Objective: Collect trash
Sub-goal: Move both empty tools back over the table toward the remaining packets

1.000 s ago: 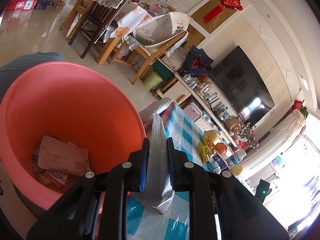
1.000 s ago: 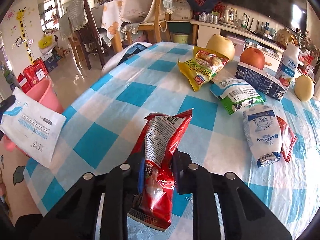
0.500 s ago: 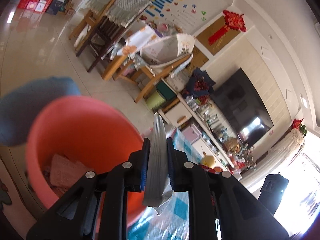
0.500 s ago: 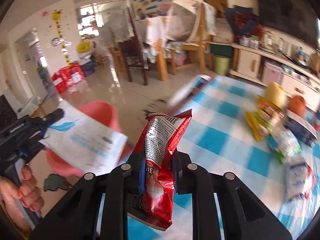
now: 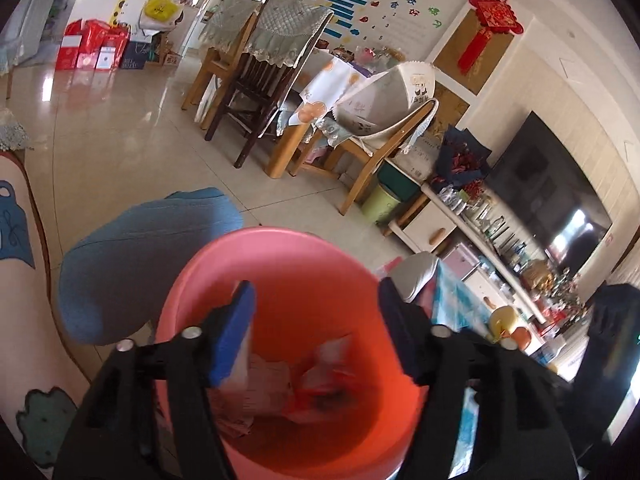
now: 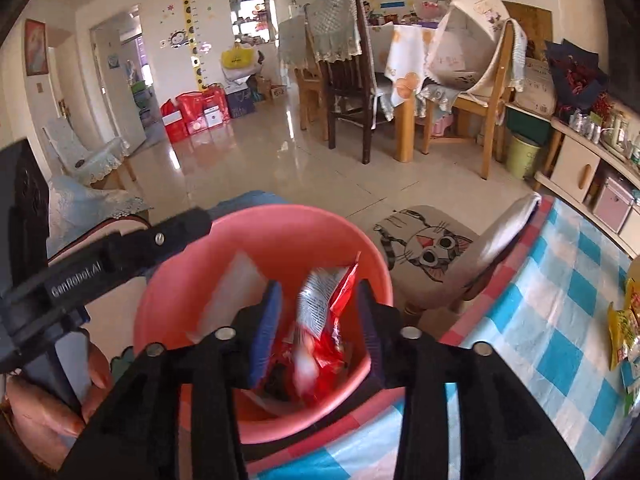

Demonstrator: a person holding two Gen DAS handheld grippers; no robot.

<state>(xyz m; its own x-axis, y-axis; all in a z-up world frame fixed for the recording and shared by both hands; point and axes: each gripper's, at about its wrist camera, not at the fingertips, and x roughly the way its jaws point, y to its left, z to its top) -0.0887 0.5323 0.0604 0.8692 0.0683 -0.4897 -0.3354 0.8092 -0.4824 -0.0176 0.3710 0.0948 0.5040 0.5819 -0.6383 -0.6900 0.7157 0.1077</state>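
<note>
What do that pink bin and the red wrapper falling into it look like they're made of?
The pink bin looks like moulded plastic: smooth, one even colour, soft sheen on its wall. The red wrapper seems thin printed film, probably foil-lined plastic: crinkled, glossy, with a pale inner side showing.

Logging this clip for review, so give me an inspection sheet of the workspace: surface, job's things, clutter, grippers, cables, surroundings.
Surface: blue-and-white checked tablecloth at the right; glossy tiled floor beyond.
Job's things: pink bucket beside the table, wrappers inside; red snack wrapper blurred, loose between the right pads over the bucket; white packet blurred over the bucket too.
Clutter: yellow snack bag on the cloth; cat-print cushion next to the bucket.
Grippers: left gripper opening, pads pressing nothing; right gripper opening, pads off the wrapper.
Cables: nothing seen.
Surroundings: wooden chairs, television, green bin.
</note>
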